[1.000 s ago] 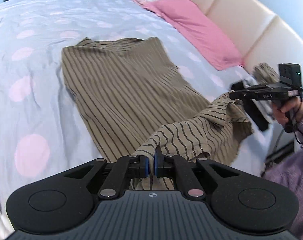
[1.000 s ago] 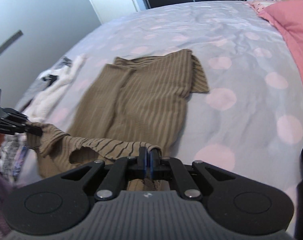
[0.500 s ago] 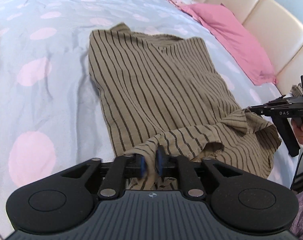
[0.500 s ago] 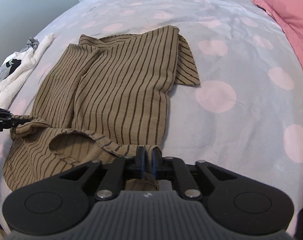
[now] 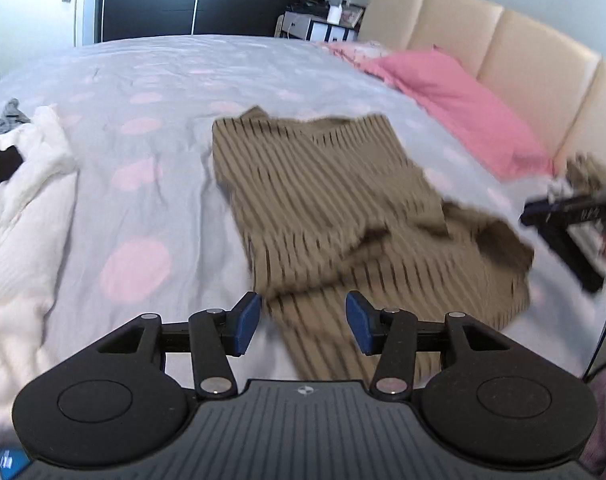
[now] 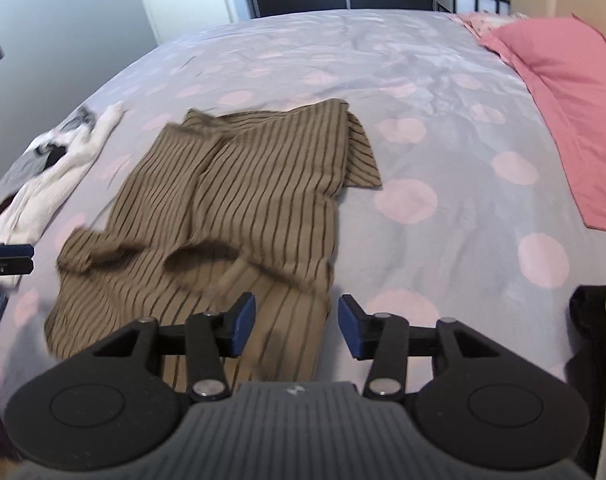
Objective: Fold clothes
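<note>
A brown striped garment (image 5: 335,208) (image 6: 239,208) lies spread on the bed, its near edge folded back over itself in a loose, rumpled flap. My left gripper (image 5: 303,322) hangs just above the garment's near left corner. Its jaws are opening and nothing sits between the blue pads. My right gripper (image 6: 297,322) hovers over the near right corner, its jaws also opening, with no cloth pinched. In the left wrist view the right gripper (image 5: 563,210) appears at the far right edge. The left gripper's tip (image 6: 11,258) shows at the left edge of the right wrist view.
The bed has a lilac cover with pink dots (image 5: 151,168) (image 6: 443,160). A pink pillow (image 5: 455,104) (image 6: 563,92) lies by the cream headboard (image 5: 523,48). White and grey clothes (image 5: 19,200) (image 6: 51,172) are heaped left of the garment. A nightstand (image 5: 323,24) stands beyond the bed.
Both grippers held the garment's near hem lifted; they laid it down on the garment, opened and let go, then pulled back toward me. The hem now rests as a folded flap.
</note>
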Demonstrator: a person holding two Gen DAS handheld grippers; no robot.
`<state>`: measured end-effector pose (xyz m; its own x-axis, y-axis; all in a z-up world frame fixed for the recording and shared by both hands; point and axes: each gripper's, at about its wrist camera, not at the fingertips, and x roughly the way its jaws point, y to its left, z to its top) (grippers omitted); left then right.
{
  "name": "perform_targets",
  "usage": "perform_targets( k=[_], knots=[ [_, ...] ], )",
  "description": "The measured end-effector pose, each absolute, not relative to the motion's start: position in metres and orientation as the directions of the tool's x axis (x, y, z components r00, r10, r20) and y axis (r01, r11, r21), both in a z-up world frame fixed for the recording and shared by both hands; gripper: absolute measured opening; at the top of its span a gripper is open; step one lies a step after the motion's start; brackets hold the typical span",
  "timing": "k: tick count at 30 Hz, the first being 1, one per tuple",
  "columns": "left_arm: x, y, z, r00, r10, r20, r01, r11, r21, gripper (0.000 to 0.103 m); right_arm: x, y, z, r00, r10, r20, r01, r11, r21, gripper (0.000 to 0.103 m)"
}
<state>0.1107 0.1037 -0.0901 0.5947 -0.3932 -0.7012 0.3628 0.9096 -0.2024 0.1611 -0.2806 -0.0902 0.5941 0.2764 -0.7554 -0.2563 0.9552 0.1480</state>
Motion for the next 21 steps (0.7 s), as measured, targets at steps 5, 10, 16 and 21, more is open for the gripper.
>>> perform_targets(
  k=[5, 10, 16, 21],
  knots=[
    [0.076, 0.096, -0.107, 0.545, -0.375, -0.75, 0.367, 0.911, -0.189, 0.046, 0.118, -0.284, -0.104, 0.591, 0.26, -0.764, -0.266, 0.956, 0.12, 0.05],
    [0.054, 0.072, -0.127, 0.558, -0.303, -0.773, 0.408, 0.911, -0.063, 0.046, 0.087, -0.27, -0.131, 0.575, 0.227, -0.786, -0.343, 0.939, 0.021, 0.05],
    [0.058, 0.055, -0.141, 0.59, -0.266, -0.762, 0.421, 0.907, 0.009, 0.037, 0.08, -0.256, -0.154, 0.571, 0.193, -0.798, -0.407, 0.911, -0.072, 0.05],
    [0.067, 0.057, -0.141, 0.581, -0.249, -0.775, 0.405, 0.914, 0.009, 0.008, 0.085, -0.254, -0.163, 0.578, 0.185, -0.795, -0.415, 0.905, -0.091, 0.008]
  ],
)
